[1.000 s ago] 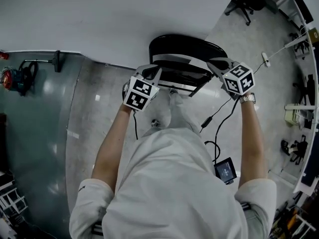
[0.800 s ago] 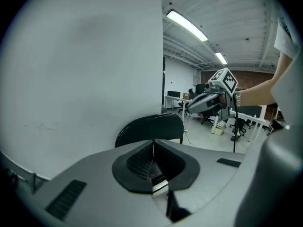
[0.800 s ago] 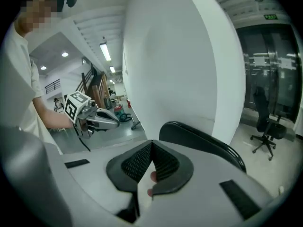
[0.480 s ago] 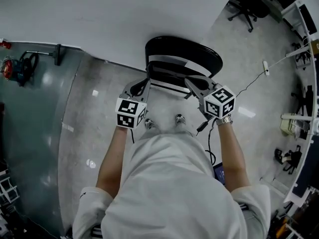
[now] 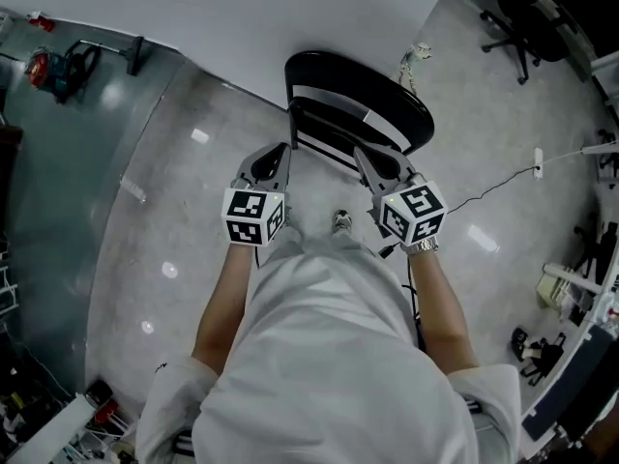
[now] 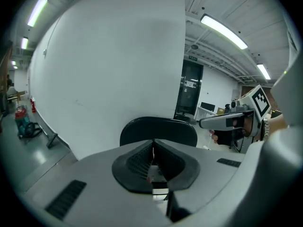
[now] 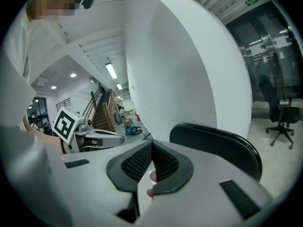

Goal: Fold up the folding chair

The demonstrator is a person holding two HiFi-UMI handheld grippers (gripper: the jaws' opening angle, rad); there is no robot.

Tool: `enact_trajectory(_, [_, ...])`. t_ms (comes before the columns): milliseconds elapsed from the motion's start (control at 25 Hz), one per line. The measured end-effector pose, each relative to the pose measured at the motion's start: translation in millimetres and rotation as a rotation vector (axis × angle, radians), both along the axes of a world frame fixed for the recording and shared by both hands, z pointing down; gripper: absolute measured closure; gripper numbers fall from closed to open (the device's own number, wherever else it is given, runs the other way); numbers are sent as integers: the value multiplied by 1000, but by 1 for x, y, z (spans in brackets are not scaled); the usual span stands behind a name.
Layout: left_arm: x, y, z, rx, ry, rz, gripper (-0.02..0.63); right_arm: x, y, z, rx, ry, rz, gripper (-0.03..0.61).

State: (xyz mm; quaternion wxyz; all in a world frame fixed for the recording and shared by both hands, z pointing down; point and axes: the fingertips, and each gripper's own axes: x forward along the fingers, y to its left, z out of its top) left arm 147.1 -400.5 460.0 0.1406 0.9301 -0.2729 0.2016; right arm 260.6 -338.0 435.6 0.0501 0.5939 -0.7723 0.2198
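Observation:
The black folding chair [image 5: 360, 97] stands on the floor against the white wall, its curved back topmost in the head view. My left gripper [image 5: 282, 149] hovers just short of the chair's left side, shut with nothing between its jaws. On the other side my right gripper [image 5: 361, 154] is also shut and empty, a little in front of the chair. Neither touches the chair. In the left gripper view the chair back [image 6: 158, 130] shows beyond the shut jaws [image 6: 153, 142], and the right gripper [image 6: 228, 122] floats at the right. The right gripper view has the chair back [image 7: 218, 145] behind its shut jaws [image 7: 151, 144].
The curved white wall [image 5: 242, 17] runs behind the chair. A cable [image 5: 484, 197] trails over the floor at the right, with an office chair [image 5: 527, 22] further back. A red device [image 5: 48, 64] lies at the far left. The person's shoe [image 5: 340, 221] is near the chair.
Both grippers have come off the chair's sides and drawn back toward the person. The chair now stands further from them by the wall.

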Motion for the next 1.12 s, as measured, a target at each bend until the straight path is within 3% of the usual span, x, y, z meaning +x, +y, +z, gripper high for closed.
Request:
enact_trajectory(200, [-21,29,11,19,-41,-144,598,-17,2,3,53,29,-73,574])
enact_trajectory(520, [-109,61,2,72,-22,-516,598,-89,8,9,59,15,-253,574])
enact_trajectory(880, [-193,112,-6,134,-19,-748,598,-179,42,12,41,36,-434,574])
enact_trajectory(1120, [-260,165,-2,126,11,-888,598,-246,77,16,19,79,-552,575])
